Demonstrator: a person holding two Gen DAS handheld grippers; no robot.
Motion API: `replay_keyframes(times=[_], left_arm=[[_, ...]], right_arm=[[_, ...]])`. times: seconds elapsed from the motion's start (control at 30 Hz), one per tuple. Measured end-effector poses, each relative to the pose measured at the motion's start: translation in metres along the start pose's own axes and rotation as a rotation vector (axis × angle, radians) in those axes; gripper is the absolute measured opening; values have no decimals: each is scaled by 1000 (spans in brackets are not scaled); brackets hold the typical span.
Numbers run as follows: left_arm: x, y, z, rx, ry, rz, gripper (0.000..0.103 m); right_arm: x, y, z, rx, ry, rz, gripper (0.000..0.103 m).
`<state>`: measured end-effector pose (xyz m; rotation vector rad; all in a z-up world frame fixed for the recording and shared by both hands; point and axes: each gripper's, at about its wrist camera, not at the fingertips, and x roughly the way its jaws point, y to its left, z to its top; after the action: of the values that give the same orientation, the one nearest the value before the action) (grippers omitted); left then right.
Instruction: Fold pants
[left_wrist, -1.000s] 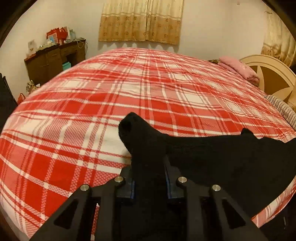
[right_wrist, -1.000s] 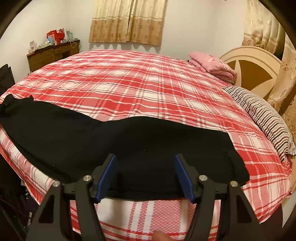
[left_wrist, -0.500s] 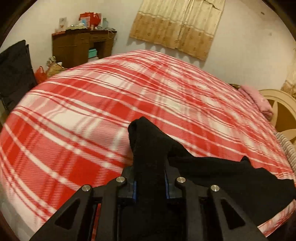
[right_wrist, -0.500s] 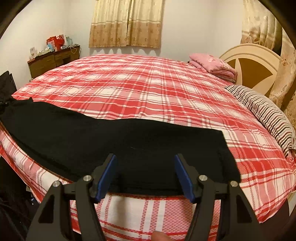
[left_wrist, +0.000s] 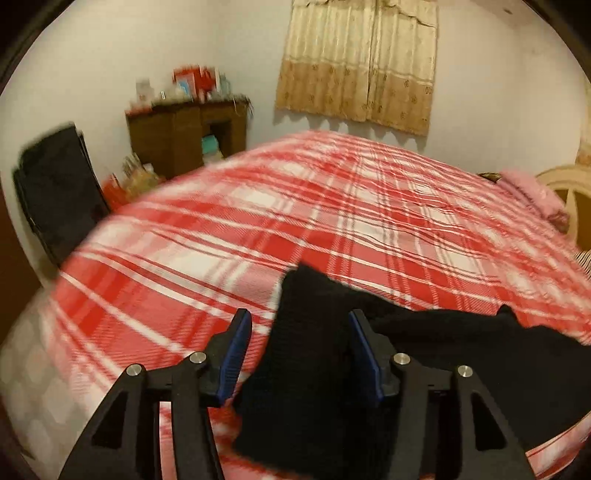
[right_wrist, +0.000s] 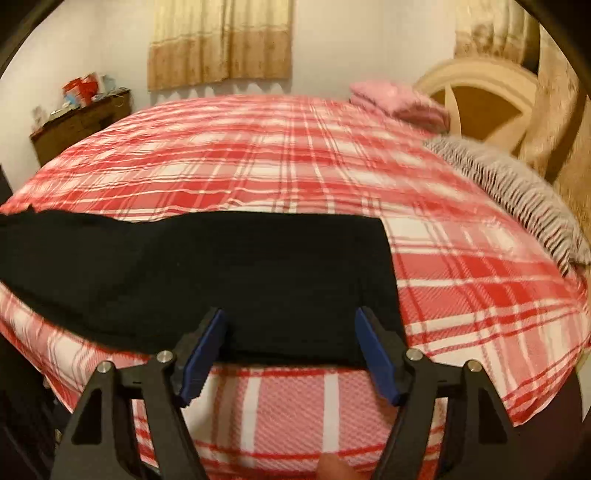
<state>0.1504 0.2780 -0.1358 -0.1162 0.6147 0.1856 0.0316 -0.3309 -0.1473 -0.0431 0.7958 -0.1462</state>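
Black pants (right_wrist: 192, 273) lie stretched across the near edge of a bed with a red and white plaid cover (right_wrist: 295, 155). One end of the pants (left_wrist: 314, 354) stands bunched up between the blue pads of my left gripper (left_wrist: 301, 350), which is open; the cloth leans by the right pad. My right gripper (right_wrist: 290, 350) is open and empty, just in front of the pants' near edge at their wide end.
A striped pillow (right_wrist: 517, 192), a pink folded cloth (right_wrist: 399, 99) and a cream headboard (right_wrist: 480, 99) are at the right. A brown dresser (left_wrist: 184, 136) and a black object (left_wrist: 55, 192) stand by the left wall. Curtains (left_wrist: 358, 59) hang behind the bed.
My left gripper has opened and let go of the pants' end, and its view has swung left and up. My right gripper stays open; its view has tilted a little.
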Motion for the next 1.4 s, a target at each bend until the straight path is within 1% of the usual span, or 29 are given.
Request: replay_keyframes(times=[0.03, 0.07, 0.1, 0.13, 0.2, 0.27, 0.37, 0.47, 0.53, 0.6, 0.63, 0.7, 0.73, 0.8, 0.83, 0.9, 1.03, 1.1, 1.27, 1.33, 1.4], left_arm=[[-6, -2, -2, 26, -15, 32, 60], [-8, -2, -3, 38, -21, 43, 72], [-10, -2, -5, 49, -24, 47, 76], [-13, -1, -6, 57, -28, 58, 77], [-14, -2, -7, 75, -27, 74, 77], [-14, -5, -6, 70, -27, 83, 77], [-20, -25, -10, 68, -28, 34, 77], [-21, -59, -18, 124, -26, -23, 77], [-15, -82, -25, 169, 0, -56, 77], [-4, -101, -33, 194, 33, -89, 77], [2, -107, -37, 200, 47, -93, 77], [15, -117, -45, 202, 84, -91, 77], [23, -120, -49, 198, 104, -86, 77], [30, -125, -55, 204, 115, -63, 77], [30, -127, -58, 217, 106, -52, 78], [28, -128, -59, 239, 101, -47, 78], [24, -125, -57, 224, 116, -45, 78], [20, -125, -56, 225, 106, -41, 78], [14, -131, -55, 235, 104, -56, 78], [14, -138, -59, 243, 113, -78, 78], [16, -143, -65, 254, 127, -92, 78]], right_arm=[[-3, 0, -1, -2, 0, 1, 74], [-9, -3, -1, 13, -20, 3, 74], [-13, -5, 1, 28, -40, 1, 75], [-18, -7, 2, 42, -59, -2, 75], [-26, -6, 10, 55, -95, 6, 75], [-24, 4, 19, 31, -99, 37, 75], [-16, 35, 27, -36, -97, 85, 75], [-9, 60, 24, -91, -85, 121, 73], [-3, 76, 18, -126, -61, 138, 73], [4, 88, 9, -172, -24, 128, 70], [7, 90, 7, -183, -10, 117, 67], [19, 93, -4, -214, 62, 55, 65], [22, 91, -8, -218, 76, 48, 65], [21, 91, -13, -232, 69, 36, 65], [20, 91, -13, -230, 75, 31, 65], [19, 91, -14, -228, 83, 16, 65], [17, 93, -18, -241, 80, -6, 65], [16, 92, -17, -232, 74, -1, 65], [5, 88, -10, -173, 56, 13, 65], [4, 86, -8, -171, 49, -5, 66], [2, 80, -5, -140, 38, -25, 66]])
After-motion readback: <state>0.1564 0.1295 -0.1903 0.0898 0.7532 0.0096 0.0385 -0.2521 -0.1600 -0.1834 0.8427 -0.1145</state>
